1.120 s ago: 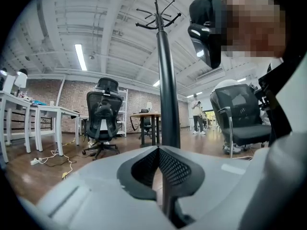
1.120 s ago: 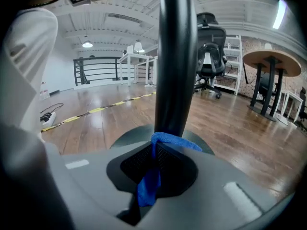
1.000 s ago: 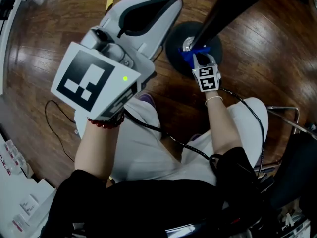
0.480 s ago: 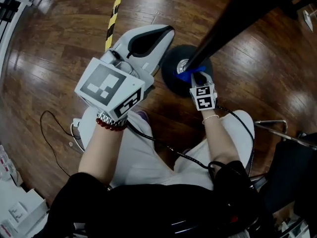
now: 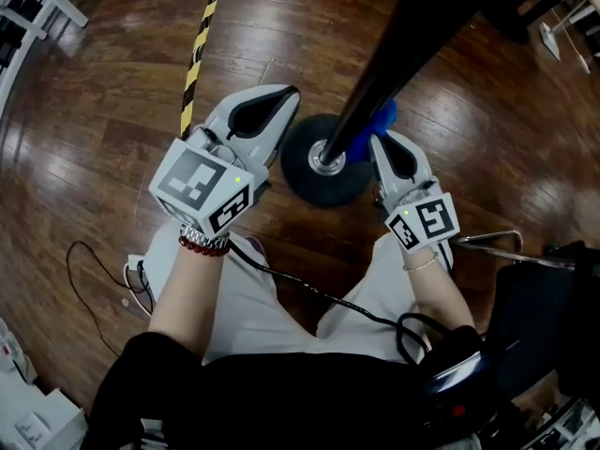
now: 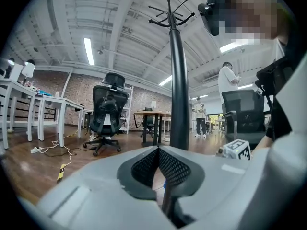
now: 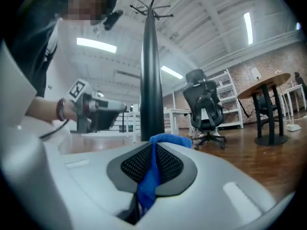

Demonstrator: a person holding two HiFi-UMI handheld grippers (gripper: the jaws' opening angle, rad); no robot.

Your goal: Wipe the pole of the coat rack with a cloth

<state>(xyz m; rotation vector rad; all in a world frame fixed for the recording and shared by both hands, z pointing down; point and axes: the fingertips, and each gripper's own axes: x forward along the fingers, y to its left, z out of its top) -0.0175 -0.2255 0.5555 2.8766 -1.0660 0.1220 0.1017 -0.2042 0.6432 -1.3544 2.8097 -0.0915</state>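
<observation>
R gripper (image 5: 379, 139) clamped on blue cloth (image 5: 383, 114), cloth against coat rack pole (image 5: 394, 54) low down, just above round base (image 5: 302, 174). L gripper (image 5: 289, 95) jaws together, empty, just beside base, opposite side.

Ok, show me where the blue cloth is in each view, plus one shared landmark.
Head view: the blue cloth sits right of centre in the upper half, against the black coat rack pole, at the tips of the right gripper.
Left gripper view: at most a tiny blue sliver below the jaw tips.
Right gripper view: bottom centre, pinched between the jaws.
Shared landmark: the pole, upright near centre in both gripper views.
</observation>
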